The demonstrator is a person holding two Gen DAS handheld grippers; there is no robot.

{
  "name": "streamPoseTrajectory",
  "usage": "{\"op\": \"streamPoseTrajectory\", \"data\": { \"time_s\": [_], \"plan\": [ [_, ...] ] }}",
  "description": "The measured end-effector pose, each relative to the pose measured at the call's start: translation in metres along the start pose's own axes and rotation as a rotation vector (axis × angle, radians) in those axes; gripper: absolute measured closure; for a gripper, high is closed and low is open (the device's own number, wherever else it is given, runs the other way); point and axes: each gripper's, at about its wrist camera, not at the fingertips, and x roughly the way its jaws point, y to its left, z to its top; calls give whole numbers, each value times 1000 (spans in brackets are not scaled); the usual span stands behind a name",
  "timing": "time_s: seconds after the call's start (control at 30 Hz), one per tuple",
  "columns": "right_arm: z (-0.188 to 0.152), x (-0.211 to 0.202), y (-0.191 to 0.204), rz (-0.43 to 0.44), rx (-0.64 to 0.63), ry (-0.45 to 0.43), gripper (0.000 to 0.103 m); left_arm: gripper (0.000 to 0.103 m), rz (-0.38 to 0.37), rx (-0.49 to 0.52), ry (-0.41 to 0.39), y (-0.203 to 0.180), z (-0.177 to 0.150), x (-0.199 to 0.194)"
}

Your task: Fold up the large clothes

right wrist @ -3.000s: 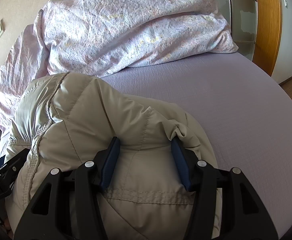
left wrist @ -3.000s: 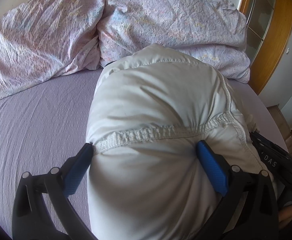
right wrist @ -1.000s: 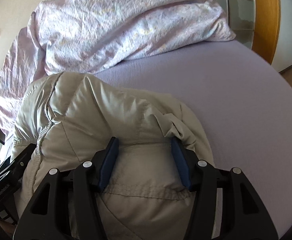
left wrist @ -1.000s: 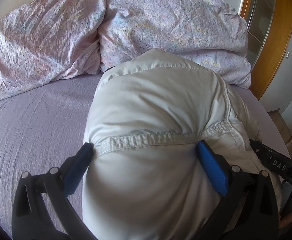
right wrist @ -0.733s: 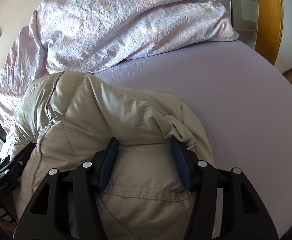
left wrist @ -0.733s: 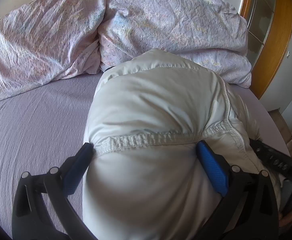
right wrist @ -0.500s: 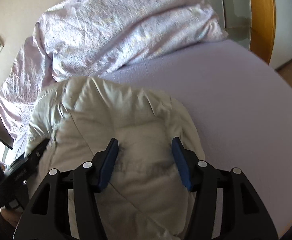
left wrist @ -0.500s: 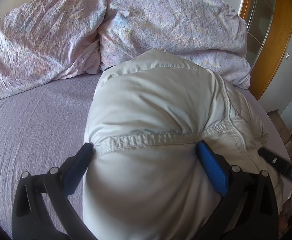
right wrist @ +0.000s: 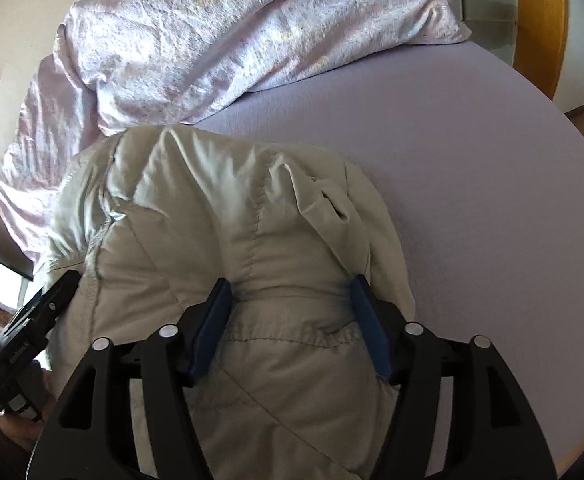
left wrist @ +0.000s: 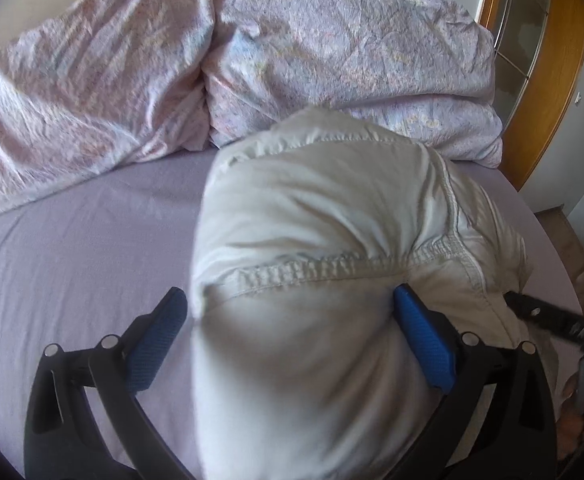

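A puffy beige jacket (left wrist: 324,216) lies bundled on the lilac bed sheet (left wrist: 71,248). My left gripper (left wrist: 292,308) is shut on the jacket's near end at a stitched hem, with the blue pads (left wrist: 424,344) set wide on either side of the bulge. In the right wrist view the same jacket (right wrist: 219,208) fills the lower middle. My right gripper (right wrist: 289,296) has its jaws opening, and the puffy fabric between them still touches both pads (right wrist: 368,320). Each view shows the other gripper's black body at the jacket's far side.
A rumpled floral duvet and pillow (left wrist: 332,52) are heaped across the head of the bed, just beyond the jacket. Bare sheet (right wrist: 492,200) spreads to the right. A wooden frame with glass (left wrist: 540,80) stands at the right, and the bed edge drops to the floor there.
The right gripper's jaws have spread wider and it has lifted and tilted, so the jacket looks flatter. The right gripper's body has slid toward the edge of the left view. My left gripper is unchanged.
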Motion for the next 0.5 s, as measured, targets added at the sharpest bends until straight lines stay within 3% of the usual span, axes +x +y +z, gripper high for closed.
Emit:
{"op": "streamPoseTrajectory", "data": {
  "time_s": [0.03,0.13,0.27,0.4,0.5],
  "plan": [
    [1,-5,-2,1,1,-3,20,2,5,3,-3,2,0,-5],
    [4,-14,-10,29,25,1,18,2,10,-5,-11,12,-1,-17],
    [10,-13,-36,120,126,69,12,2,2,-15,-10,25,-1,-28],
    [10,-6,-55,216,224,139,11,2,-74,-78,33,49,-1,-33],
    [10,3,-63,258,277,185,1,2,-106,-130,64,65,-1,-31]
  ]
}}
